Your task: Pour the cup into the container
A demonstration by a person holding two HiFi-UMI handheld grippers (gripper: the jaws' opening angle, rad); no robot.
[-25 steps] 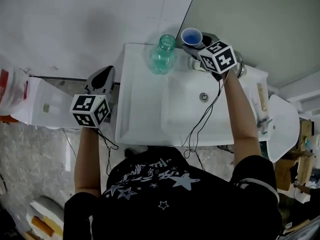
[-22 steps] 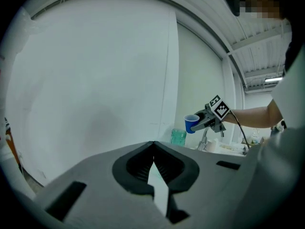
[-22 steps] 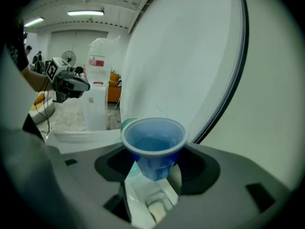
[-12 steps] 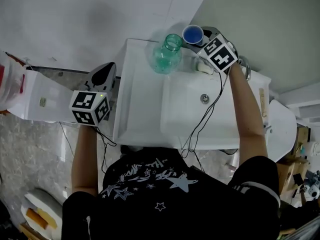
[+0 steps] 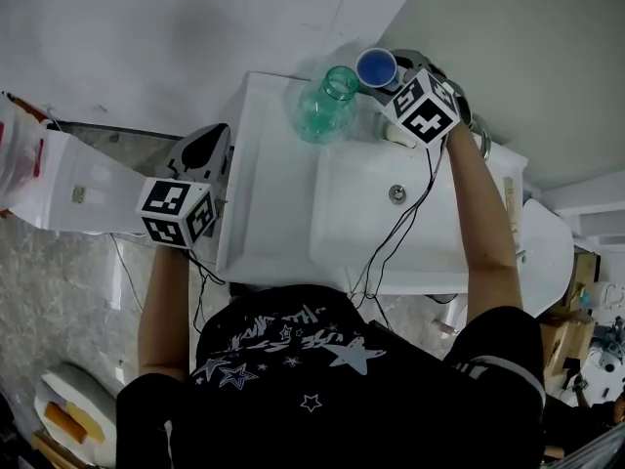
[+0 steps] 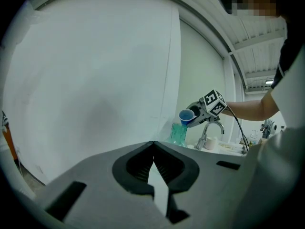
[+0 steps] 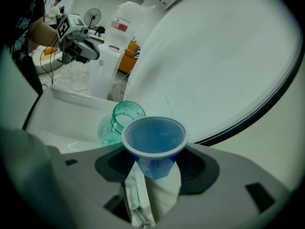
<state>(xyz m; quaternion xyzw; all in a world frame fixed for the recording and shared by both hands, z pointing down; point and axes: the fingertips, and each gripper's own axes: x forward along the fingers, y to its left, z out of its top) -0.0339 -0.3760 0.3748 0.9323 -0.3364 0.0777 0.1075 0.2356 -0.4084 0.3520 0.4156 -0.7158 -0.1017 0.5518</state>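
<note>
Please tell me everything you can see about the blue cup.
The cup is small, blue and plastic-looking, with a paler rolled rim and a tapered wall. The right gripper clamps its lower body between both jaws and holds it in the air. It leans toward the green jar, rim close beside the jar's open mouth. Whether liquid is inside is unclear.

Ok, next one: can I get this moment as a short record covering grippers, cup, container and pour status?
right gripper: shut on blue cup
cup position: tilted, by the mouth of the green jar
green jar: open, standing on white sink
left gripper: shut, empty, off to the side of the sink
pour: no stream visible
</note>
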